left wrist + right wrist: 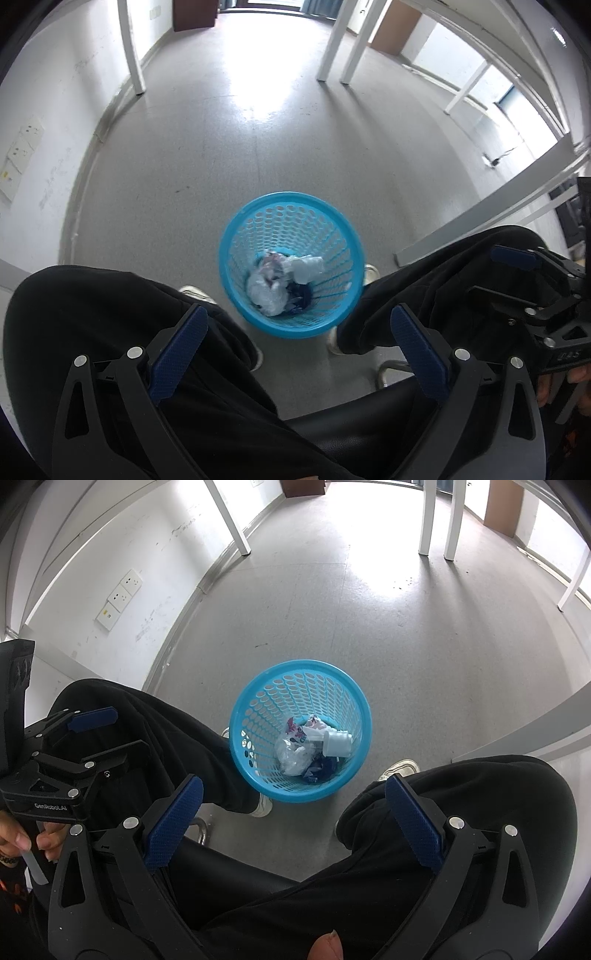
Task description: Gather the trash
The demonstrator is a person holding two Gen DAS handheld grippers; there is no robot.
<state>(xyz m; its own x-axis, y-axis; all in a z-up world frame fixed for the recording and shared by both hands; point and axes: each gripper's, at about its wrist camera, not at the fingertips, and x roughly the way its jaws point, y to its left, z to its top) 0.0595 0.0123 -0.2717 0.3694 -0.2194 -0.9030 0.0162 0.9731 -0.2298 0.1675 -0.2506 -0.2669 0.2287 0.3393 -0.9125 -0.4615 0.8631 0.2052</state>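
A blue plastic mesh bin [291, 325] stands on the grey floor between the seated person's black-trousered legs; it also shows in the right wrist view [258, 716]. Inside lie crumpled clear plastic [267, 291], a white cup [308, 269] and dark blue wrappers; the cup also shows in the right wrist view [336, 744]. My left gripper [299, 347] is open and empty, held above the knees and the bin. My right gripper [293, 819] is open and empty, also above the bin. Each gripper shows at the edge of the other's view, the right [517, 273] and the left [92, 734].
White table legs [135, 48] stand on the floor ahead, with more [430, 517] near the bright window. A white wall with sockets [120, 598] runs along the left. A white beam [480, 218] crosses at the right. A chair's metal base [388, 369] sits under the knees.
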